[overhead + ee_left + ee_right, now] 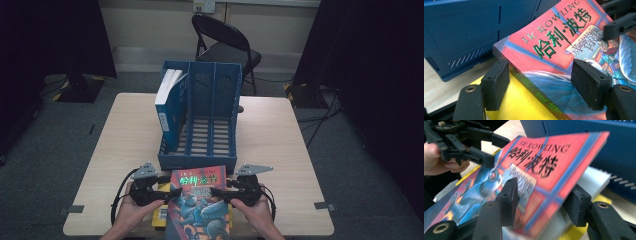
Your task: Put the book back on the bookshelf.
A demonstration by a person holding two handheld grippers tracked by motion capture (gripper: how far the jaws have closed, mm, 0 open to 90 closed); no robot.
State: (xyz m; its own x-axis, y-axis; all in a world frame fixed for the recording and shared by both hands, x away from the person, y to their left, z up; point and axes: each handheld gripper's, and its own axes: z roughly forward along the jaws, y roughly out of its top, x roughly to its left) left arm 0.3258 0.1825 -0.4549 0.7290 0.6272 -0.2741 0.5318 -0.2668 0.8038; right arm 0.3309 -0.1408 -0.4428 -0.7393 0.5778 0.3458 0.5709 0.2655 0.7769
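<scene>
A red and blue book [199, 200] with green Chinese lettering lies on a yellow book [160, 216] at the table's front edge. My left gripper [172, 192] is at its left edge. In the left gripper view the jaws [542, 82] stand apart: one pad sits beside the spine near the far corner, and the other lies over the cover [554, 50]. My right gripper [217, 192] is at the book's right edge. In the right gripper view it [544, 202] is shut there, one pad on the cover [534, 165] and one under the raised, blurred edge.
A blue three-slot file rack [197, 162] stands just behind the book, with a white and blue book [167, 100] upright in its left slot. The wooden table [280, 140] extends on both sides. A black folding chair [225, 45] stands beyond the table.
</scene>
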